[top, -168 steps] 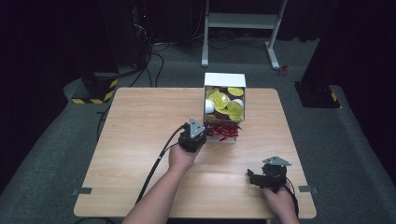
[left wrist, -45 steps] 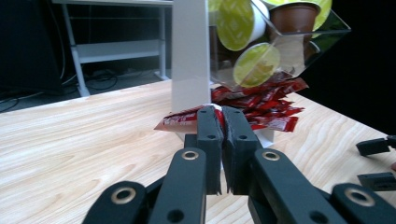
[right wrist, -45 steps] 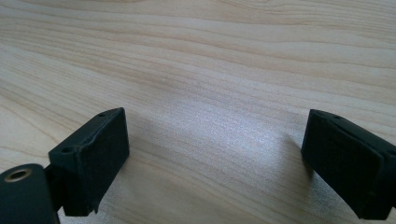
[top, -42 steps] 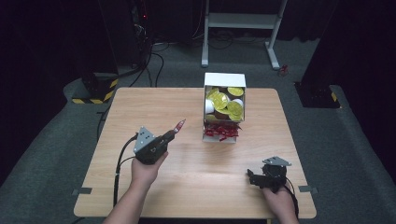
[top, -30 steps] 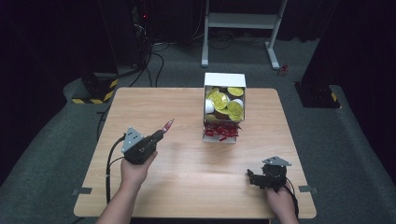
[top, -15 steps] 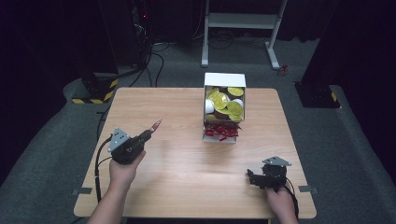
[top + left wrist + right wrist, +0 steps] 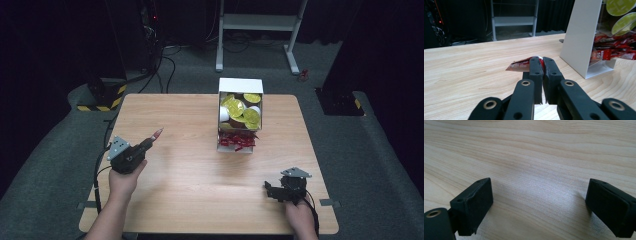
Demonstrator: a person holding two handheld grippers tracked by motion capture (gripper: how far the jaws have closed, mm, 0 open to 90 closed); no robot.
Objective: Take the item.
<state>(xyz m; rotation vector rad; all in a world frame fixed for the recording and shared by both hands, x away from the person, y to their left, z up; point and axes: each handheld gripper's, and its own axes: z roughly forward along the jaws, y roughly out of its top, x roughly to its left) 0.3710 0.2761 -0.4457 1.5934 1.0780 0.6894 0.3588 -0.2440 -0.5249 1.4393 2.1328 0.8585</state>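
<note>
Red sachet [image 7: 522,65] pinched in the left gripper [image 7: 541,65] jaws; lower it flat onto the worktop [image 7: 200,170] before releasing. Right gripper [image 7: 541,205] jaws spread.

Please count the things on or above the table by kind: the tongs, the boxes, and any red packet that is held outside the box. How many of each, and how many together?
Tongs: 2, the left tongs and the right tongs
White dispenser box: 1
Red packet held outside the box, in the left tongs: 1
Total: 4
The packets and lidded cups inside the box overlap too much to count.
</note>
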